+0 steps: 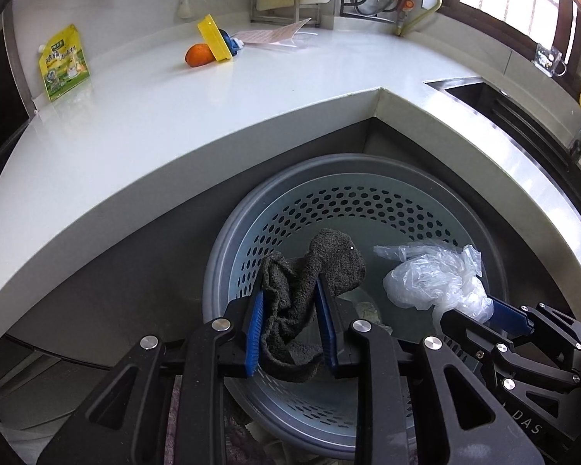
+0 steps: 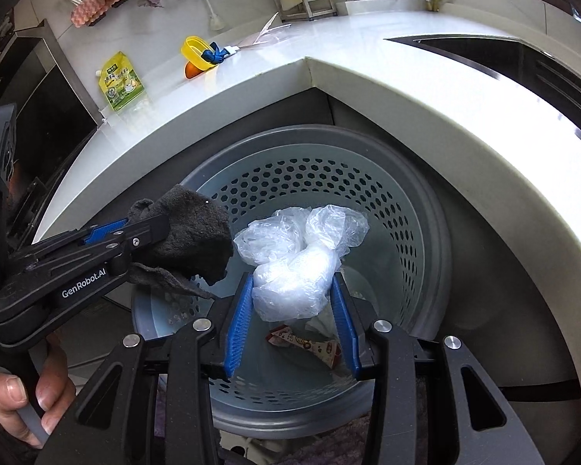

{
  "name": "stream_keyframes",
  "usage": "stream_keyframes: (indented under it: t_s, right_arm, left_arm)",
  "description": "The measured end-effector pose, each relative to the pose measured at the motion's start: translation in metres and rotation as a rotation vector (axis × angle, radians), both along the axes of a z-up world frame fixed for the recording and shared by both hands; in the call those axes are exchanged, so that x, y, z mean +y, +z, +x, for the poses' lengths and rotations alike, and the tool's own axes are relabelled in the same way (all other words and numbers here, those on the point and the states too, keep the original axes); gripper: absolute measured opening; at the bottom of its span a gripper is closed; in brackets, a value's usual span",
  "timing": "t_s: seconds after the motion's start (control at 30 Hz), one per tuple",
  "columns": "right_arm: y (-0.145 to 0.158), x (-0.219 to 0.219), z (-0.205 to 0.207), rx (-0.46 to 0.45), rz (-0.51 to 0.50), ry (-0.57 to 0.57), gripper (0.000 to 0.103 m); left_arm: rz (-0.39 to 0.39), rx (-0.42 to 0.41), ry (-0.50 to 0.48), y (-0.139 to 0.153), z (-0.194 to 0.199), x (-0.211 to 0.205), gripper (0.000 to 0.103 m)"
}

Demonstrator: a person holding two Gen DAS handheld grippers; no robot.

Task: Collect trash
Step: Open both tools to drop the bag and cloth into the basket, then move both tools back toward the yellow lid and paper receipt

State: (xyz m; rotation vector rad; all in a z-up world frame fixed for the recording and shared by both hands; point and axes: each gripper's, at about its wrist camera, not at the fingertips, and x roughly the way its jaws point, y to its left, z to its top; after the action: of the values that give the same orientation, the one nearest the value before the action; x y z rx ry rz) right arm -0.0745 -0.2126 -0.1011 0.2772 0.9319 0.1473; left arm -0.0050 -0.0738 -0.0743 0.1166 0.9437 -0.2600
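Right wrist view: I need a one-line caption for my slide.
Right gripper holds a crumpled plastic bag over the perforated bin; left gripper holds a dark rag beside it.

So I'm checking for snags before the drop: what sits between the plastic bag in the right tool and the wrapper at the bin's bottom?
Nothing: in the right wrist view, only open air separates the plastic bag from the wrapper in the bin.

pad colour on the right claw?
Blue ribbed pads on the right claw; clearest in right wrist view.
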Motion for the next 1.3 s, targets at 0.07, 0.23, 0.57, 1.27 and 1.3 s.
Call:
stream_keyframes:
  t_s: [0.07, 0.23, 0.57, 1.27, 1.3]
  right_arm:
    - [-0.002, -0.002, 0.001, 0.004, 0.005, -0.004, 0.039]
    - [-0.005, -0.004, 0.003, 0.005, 0.012, -0.006, 0.039]
    - [0.0, -0.013, -0.003, -0.021, 0.013, -0.04, 0.052]
    - [0.011, -0.012, -0.007, -0.064, 0.008, -0.051, 0.058]
    - [0.012, -0.012, -0.007, -0.065, 0.007, -0.051, 0.058]
  left_arm:
    - [0.001, 0.009, 0.0, -0.003, 0.001, 0.0, 0.027]
    - [-0.008, 0.011, 0.009, -0.003, 0.003, 0.004, 0.03]
    - [-0.015, -0.031, 0.028, 0.005, 0.001, 0.009, 0.06]
    - [-0.028, -0.056, 0.058, 0.011, 0.0, 0.019, 0.07]
    - [-0.029, -0.061, 0.062, 0.012, 0.0, 0.021, 0.071]
